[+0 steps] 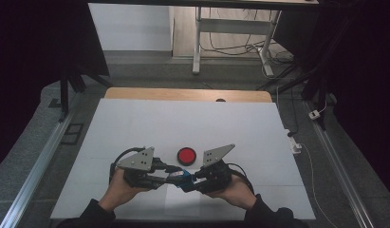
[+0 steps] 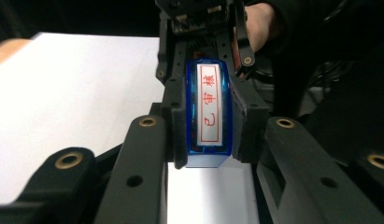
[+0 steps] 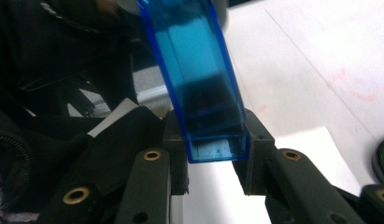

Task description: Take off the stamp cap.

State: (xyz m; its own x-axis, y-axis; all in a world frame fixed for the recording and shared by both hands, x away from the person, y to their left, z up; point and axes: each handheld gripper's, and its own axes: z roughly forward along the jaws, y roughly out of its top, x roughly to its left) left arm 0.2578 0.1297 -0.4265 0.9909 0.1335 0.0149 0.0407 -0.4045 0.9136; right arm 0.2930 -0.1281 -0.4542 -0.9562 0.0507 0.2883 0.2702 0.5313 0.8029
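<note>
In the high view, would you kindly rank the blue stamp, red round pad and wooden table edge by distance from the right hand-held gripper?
1. Blue translucent plastic stamp: clamped in the right hand-held gripper.
2. Red round ink pad: just beyond, slightly left.
3. Wooden table edge: far side.

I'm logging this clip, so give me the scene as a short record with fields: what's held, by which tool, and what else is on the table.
held thing: blue stamp with a white label in red characters
left tool: shut on one end of the stamp
right tool: shut on the other end
stamp position: lifted between the two tools, near the table's front edge
other thing: round red ink pad, just behind the tools, untouched
surface: white table
hands: one on each tool, entering from the bottom of the high view
</note>
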